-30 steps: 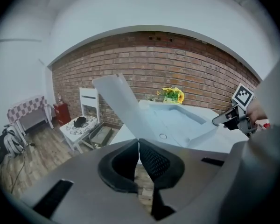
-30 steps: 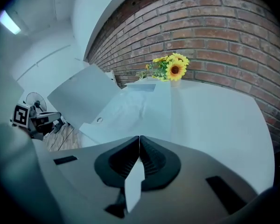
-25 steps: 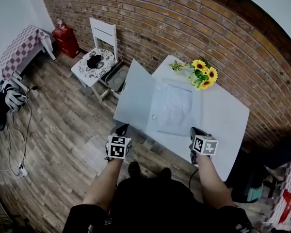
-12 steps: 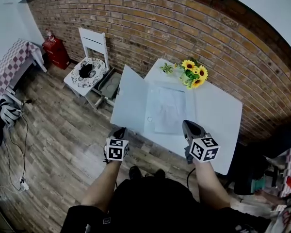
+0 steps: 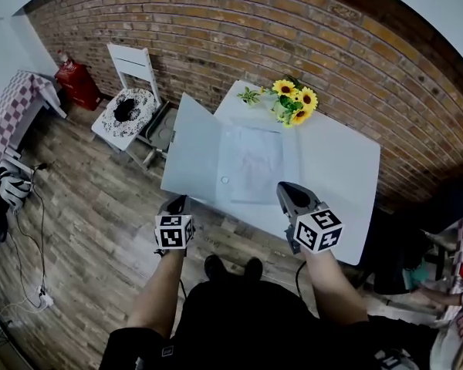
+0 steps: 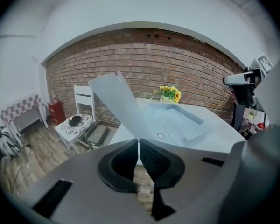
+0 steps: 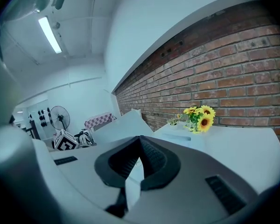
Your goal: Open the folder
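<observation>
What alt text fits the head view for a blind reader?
An open folder holding paper lies on a white table, its cover overhanging the left edge. A person holds the left gripper and right gripper before it; sunflowers stand by the brick wall.

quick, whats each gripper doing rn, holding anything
Left gripper: tongs closed, apparently pinching the near edge of the folder cover.
Right gripper: tongs closed, holding nothing.
</observation>
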Demonstrator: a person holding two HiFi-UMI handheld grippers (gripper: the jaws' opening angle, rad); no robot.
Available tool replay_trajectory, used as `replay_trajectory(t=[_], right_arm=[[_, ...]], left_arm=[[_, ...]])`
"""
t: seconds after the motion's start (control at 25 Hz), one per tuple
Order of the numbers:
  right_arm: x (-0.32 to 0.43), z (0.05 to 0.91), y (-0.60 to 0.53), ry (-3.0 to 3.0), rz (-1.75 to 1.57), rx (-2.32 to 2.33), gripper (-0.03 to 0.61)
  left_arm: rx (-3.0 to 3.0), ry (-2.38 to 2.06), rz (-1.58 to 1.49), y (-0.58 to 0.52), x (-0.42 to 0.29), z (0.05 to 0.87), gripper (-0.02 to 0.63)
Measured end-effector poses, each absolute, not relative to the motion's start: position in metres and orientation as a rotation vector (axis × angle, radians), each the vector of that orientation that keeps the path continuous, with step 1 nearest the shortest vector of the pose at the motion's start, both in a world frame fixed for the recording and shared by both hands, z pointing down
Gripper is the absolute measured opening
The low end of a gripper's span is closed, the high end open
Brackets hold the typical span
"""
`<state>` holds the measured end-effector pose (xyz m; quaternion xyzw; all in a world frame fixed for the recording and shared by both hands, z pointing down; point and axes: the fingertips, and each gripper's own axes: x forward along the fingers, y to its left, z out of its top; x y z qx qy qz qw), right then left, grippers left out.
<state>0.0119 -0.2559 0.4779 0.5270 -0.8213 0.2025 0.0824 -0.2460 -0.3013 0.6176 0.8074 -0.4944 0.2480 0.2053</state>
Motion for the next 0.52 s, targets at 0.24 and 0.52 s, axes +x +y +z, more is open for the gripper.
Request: replay_trajectory(t=[0.24,0.52], right_arm=[[0.022,0.483,-0.253,-2.455,0.622,1.567,0.014],[0.030,0.478,-0.247,-2.462,0.634,1.574,0.014]], left_arm=[[2.203,-1.409,0.672,-0.304,-0.244,0.620,0.023],[2.160,-1.426,0.674,-0.299,-0.246,0.620,0.023]])
